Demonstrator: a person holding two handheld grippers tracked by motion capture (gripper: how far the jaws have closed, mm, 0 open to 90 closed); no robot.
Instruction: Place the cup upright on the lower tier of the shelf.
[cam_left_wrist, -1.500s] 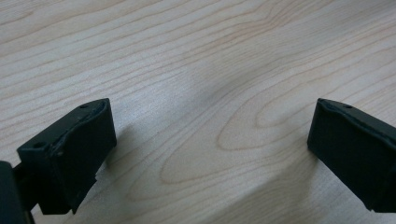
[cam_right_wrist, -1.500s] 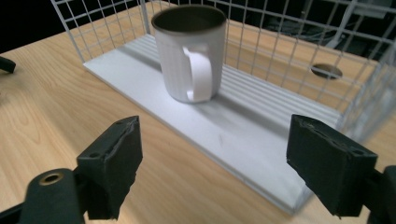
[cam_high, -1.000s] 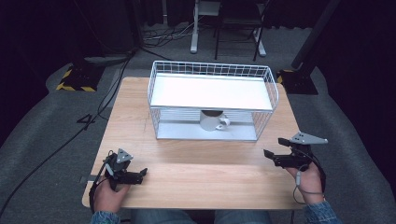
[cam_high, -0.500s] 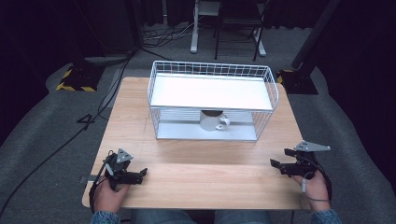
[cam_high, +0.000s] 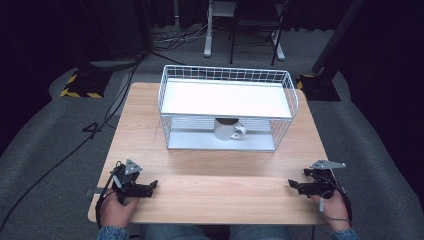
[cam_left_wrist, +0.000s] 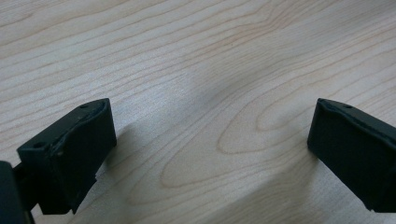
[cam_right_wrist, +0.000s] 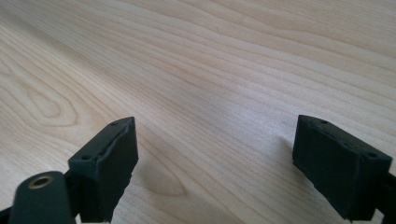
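Note:
My left gripper (cam_high: 150, 186) rests low on the wooden table (cam_high: 215, 175) near its front left corner, held by a hand. In the left gripper view its jaws stand wide apart, with bare wood between them (cam_left_wrist: 210, 140). My right gripper (cam_high: 292, 185) sits near the front right corner, also in a hand. Its jaws are spread wide over bare wood (cam_right_wrist: 215, 154) in the right gripper view. A white mug (cam_high: 227, 129) stands on the lower level of a white wire rack (cam_high: 227, 97) at the middle of the table, far from both grippers.
The rack has a flat white top shelf (cam_high: 225, 97) with a raised wire rim. Cables (cam_high: 100, 125) run over the grey floor to the left. Chair and stand legs (cam_high: 240, 45) are behind the table.
My right gripper has come down and back toward the table's front right edge. The left gripper has stayed in place.

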